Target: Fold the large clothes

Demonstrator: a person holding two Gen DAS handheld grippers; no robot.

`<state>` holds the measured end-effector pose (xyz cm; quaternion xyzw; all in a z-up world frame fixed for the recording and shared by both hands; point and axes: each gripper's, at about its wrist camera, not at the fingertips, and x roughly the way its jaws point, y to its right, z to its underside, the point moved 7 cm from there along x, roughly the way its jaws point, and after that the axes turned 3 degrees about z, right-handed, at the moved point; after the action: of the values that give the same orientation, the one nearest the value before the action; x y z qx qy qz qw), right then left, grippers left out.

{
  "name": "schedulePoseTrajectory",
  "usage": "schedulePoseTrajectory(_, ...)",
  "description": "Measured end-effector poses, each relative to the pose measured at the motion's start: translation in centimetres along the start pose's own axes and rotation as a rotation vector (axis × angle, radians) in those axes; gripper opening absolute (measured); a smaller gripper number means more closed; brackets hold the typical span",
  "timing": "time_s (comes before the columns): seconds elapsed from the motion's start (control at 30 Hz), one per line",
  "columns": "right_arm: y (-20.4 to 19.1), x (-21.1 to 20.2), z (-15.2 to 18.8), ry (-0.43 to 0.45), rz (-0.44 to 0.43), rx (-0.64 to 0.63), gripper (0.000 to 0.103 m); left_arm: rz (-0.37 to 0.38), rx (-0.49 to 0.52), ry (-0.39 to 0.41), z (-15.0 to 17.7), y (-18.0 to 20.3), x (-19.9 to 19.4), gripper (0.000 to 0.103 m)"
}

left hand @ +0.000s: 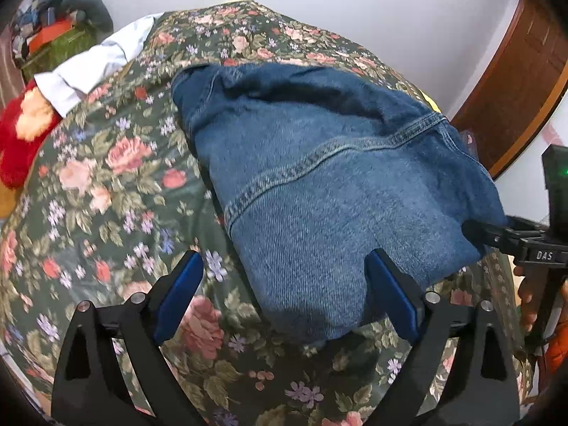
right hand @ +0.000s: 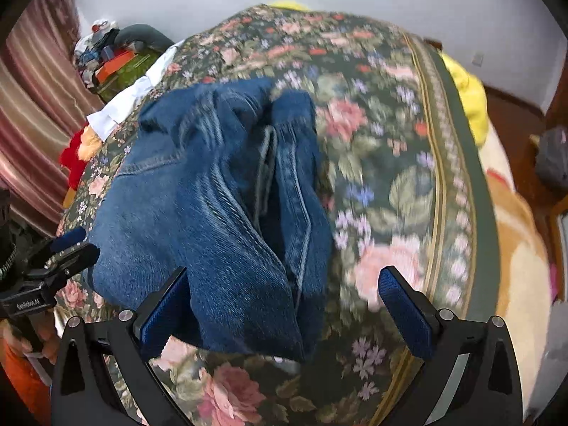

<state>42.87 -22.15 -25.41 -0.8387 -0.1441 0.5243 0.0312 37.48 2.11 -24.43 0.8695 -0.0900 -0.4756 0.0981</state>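
Observation:
A blue denim garment (left hand: 319, 184) lies folded in a thick bundle on the floral bedspread (left hand: 106, 184). My left gripper (left hand: 284, 280) is open just in front of the bundle's near edge, its right fingertip (left hand: 381, 266) against the denim. My right gripper (right hand: 284, 294) is open too, with the near corner of the denim (right hand: 220, 213) lying between its fingers. The right gripper shows at the right edge of the left wrist view (left hand: 497, 238), touching the bundle's side. The left gripper shows at the left edge of the right wrist view (right hand: 71, 245).
A white shirt (left hand: 88, 67) and a red plush toy (left hand: 21, 135) lie at the bed's far left. A cluttered green box (left hand: 53, 42) stands beyond. A wooden door frame (left hand: 514, 88) is at the right. A yellow cloth (right hand: 468, 99) and a cream blanket (right hand: 514, 266) lie right of the bedspread (right hand: 390, 142).

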Motion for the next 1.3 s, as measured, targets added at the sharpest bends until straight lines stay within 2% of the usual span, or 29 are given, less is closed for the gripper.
schedulePoseTrajectory(0.1,0.6,0.3,0.8,-0.026,-0.031,0.037,0.103,0.010,-0.015,-0.013,0.8,0.0,-0.2,0.094)
schedulePoseTrajectory(0.27,1.3,-0.7,1.4,-0.052,-0.024,0.046,0.103,-0.029,0.059,-0.041,2.3,0.2,-1.1,0.094)
schedulePoseTrajectory(0.4,1.3,-2.4,1.5,-0.058,0.033,-0.017,0.103,-0.130,0.119,-0.064,3.2,-0.5,-1.8,0.094)
schedulePoseTrajectory(0.57,0.5,-5.1,0.2,-0.004,0.073,-0.101,0.103,-0.178,0.152,0.001,2.3,-1.1,-4.1,0.094)
schedulePoseTrajectory(0.77,-2.1,-7.9,-3.1,0.102,0.034,-0.151,0.103,-0.178,0.122,0.115,-1.3,-1.5,-6.5,0.094)
schedulePoseTrajectory(0.9,-3.5,-6.9,-5.3,0.107,0.025,-0.188,0.103,-0.115,0.049,0.114,-3.5,-2.3,-5.5,0.094)
schedulePoseTrajectory(1.0,-3.7,-4.3,-6.5,0.058,0.040,-0.216,0.103,-0.003,-0.094,0.040,-4.4,-3.8,-2.8,0.094)
schedulePoseTrajectory(1.1,-2.7,-0.7,-7.2,-0.029,0.040,-0.196,0.103,0.134,-0.250,-0.063,-4.4,-5.0,0.6,0.094)
schedulePoseTrajectory(1.17,-1.9,1.4,-7.4,-0.092,-0.011,-0.153,0.103,0.185,-0.329,-0.107,-4.2,-5.6,2.4,0.094)
schedulePoseTrajectory(1.3,-1.3,4.4,-7.4,-0.216,-0.158,-0.086,0.103,0.255,-0.379,-0.133,-4.2,-5.8,4.7,0.094)
